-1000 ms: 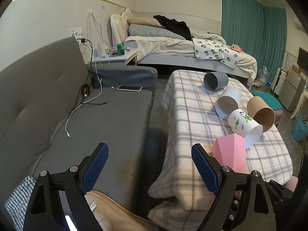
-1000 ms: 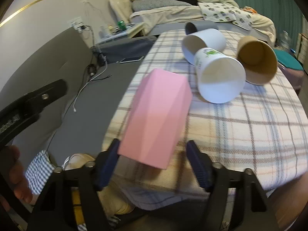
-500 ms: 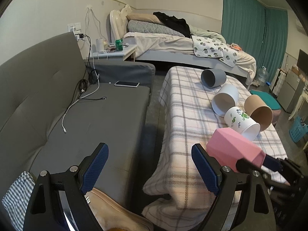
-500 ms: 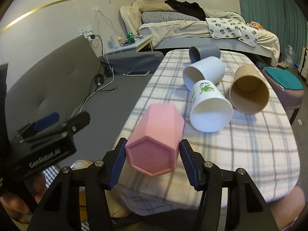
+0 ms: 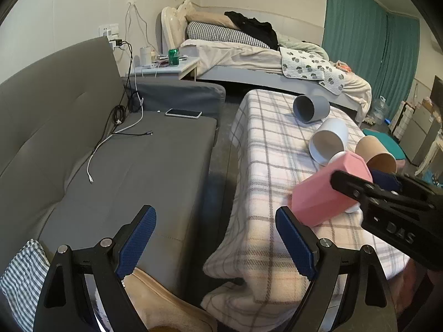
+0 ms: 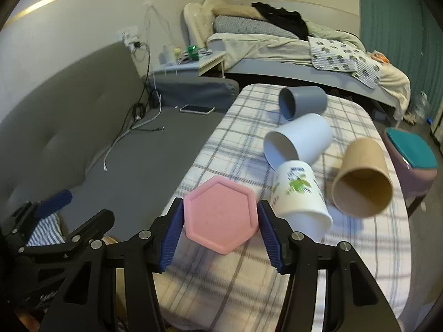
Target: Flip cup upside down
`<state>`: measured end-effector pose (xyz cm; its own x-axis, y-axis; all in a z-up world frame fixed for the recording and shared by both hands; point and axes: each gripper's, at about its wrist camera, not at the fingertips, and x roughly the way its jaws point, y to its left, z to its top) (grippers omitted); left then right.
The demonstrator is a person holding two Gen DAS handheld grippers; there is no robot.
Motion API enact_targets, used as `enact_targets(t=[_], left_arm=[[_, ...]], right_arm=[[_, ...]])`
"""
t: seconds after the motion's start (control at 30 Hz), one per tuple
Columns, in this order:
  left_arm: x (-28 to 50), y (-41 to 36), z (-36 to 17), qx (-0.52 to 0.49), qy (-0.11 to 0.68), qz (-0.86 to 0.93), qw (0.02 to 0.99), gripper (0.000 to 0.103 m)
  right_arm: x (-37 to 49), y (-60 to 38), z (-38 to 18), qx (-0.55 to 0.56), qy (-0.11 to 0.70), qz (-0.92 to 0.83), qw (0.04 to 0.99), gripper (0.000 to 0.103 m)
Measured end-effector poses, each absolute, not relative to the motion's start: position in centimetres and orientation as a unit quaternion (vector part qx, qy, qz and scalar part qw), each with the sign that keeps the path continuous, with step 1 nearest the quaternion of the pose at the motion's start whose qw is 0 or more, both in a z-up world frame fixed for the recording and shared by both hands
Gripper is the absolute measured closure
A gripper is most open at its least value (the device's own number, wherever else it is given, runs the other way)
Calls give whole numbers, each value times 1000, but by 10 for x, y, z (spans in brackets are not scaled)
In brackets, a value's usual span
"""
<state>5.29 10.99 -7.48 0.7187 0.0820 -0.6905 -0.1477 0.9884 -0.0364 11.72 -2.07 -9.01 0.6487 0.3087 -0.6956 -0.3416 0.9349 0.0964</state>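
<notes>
My right gripper [image 6: 220, 228] is shut on a pink hexagonal cup [image 6: 221, 217] and holds it above the near edge of the checked table [image 6: 360, 251], its closed base facing the camera. In the left wrist view the pink cup [image 5: 322, 191] hangs tilted in the right gripper's black fingers [image 5: 357, 189]. My left gripper [image 5: 216, 243] is open and empty, over the gap between the sofa and the table.
Lying on their sides on the table are a grey cup [image 6: 303, 102], a white cup [image 6: 300, 139], a printed white cup [image 6: 300, 193] and a brown paper cup [image 6: 362, 178]. A grey sofa [image 5: 124, 160] with cables and a phone [image 5: 184, 113] stands left. A bed stands behind.
My right gripper closed on the pink cup, lifted it off the table and turned it so its base faces the camera. My left gripper stayed open and shifted slightly.
</notes>
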Motion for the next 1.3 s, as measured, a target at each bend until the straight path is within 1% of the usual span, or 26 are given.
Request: enact_targets(t=[0.13, 0.37, 0.43, 0.6, 0.8, 1.1, 1.2, 1.3], left_arm=[[54, 111, -76, -48, 372, 63, 925, 12], [55, 116, -79, -61, 377, 65, 922, 12], [55, 117, -78, -62, 375, 67, 922, 12], [52, 119, -77, -66, 373, 70, 923, 12], [47, 115, -71, -59, 367, 69, 926, 12], [25, 90, -32, -51, 318, 46, 945, 12], [17, 79, -23, -44, 304, 37, 951, 12], [9, 67, -17, -39, 294, 29, 955, 12]], right_arm=[[131, -10, -90, -50, 379, 182, 906, 50], [131, -10, -93, -51, 377, 185, 906, 49], [133, -10, -96, -45, 393, 190, 898, 44], [127, -14, -92, -34, 381, 185, 905, 42], [116, -23, -73, -26, 362, 186, 913, 42], [82, -56, -36, -15, 324, 177, 929, 41], [66, -70, -26, -17, 305, 166, 937, 33], [48, -89, -19, -19, 287, 152, 946, 32]])
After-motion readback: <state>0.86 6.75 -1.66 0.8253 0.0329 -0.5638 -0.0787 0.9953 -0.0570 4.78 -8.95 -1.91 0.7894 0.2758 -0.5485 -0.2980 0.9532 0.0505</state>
